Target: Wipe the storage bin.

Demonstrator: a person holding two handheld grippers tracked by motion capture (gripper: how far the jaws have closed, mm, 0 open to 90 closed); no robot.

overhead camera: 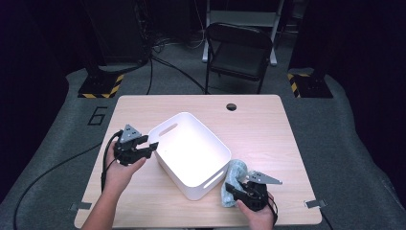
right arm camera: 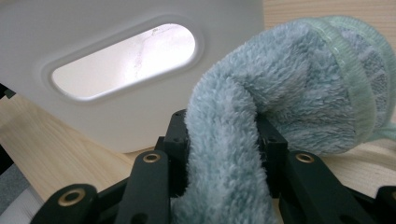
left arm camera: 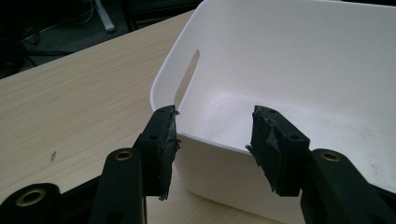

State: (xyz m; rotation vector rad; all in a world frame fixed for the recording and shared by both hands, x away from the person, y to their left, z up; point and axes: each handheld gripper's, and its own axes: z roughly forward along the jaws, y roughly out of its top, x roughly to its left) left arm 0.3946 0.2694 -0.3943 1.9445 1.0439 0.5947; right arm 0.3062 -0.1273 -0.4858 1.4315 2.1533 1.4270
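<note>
Right gripper (overhead camera: 238, 190) clamps the fluffy cloth (right arm camera: 280, 107) near the white bin (overhead camera: 191, 148); left gripper (overhead camera: 143, 145), jaws apart, straddles the rim unclamped, so lifting could snag the cloth and shove the bin.

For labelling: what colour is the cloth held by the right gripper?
Pale blue-green fluffy cloth, clearest in the right gripper view, pinched between its fingers.

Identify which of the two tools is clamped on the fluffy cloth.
The right tool: its jaws pinch the pale blue-green cloth beside the white bin. The left tool stands open astride the bin's rim.
</note>
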